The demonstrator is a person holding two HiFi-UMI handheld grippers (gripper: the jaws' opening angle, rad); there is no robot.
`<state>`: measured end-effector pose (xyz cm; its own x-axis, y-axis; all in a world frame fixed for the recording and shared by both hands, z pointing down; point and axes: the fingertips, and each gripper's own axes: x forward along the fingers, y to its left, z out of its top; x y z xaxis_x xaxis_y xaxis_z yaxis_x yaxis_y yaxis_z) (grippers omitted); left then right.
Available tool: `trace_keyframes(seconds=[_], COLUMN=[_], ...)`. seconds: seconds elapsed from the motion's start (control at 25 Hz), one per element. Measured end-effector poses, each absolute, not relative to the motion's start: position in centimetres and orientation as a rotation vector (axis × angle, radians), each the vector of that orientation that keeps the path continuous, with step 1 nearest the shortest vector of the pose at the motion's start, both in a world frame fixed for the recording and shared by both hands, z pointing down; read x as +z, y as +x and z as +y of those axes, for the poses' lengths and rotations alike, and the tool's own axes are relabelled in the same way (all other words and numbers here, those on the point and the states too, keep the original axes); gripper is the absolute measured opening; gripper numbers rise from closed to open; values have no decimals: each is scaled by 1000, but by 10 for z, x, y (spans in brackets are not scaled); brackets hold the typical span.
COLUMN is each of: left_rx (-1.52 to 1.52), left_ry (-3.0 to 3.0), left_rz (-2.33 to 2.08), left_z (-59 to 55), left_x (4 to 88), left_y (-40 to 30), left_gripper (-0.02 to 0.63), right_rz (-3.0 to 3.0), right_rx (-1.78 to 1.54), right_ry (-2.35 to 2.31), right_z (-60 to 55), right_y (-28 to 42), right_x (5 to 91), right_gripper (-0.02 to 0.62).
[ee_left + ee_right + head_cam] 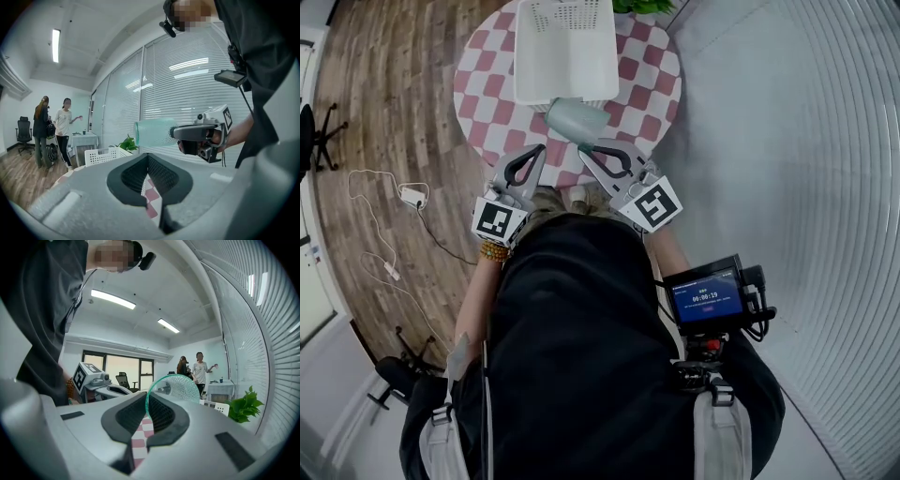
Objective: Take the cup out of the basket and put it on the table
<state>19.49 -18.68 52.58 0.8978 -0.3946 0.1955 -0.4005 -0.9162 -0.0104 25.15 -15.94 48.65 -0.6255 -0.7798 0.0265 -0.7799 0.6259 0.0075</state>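
The table point(661, 89) wears a pink-and-white check. The basket point(572, 61) is white, its walls a grid of small holes. The cup point(575, 120) is pale see-through green, finely dotted. The left gripper point(541, 150) and right gripper point(584, 150) are grey, with black-and-white square markers. The floor point(384, 122) is brown wood plank.

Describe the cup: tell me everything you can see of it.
The cup is pale green and translucent, plastic by its look, with a fine dotted texture on its wall. It lies on its side, roughly level, in the air, lifted clear of the white basket and above the checked table, by the basket's near edge. The right gripper is shut on its thin rim; nothing else touches it. It looks empty.
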Motion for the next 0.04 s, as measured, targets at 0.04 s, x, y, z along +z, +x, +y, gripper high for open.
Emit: trace_keyframes(seconds=[0.04], left_rx=[305], left_ry=[3030], left_rz=[-629], left_z=[-187], left_x=[526], left_y=[194], left_gripper=[3], right_rz=[-2804], right_rx=[10], right_ry=[1352], right_z=[-159], right_y=[251], right_x=[486], right_gripper=[20])
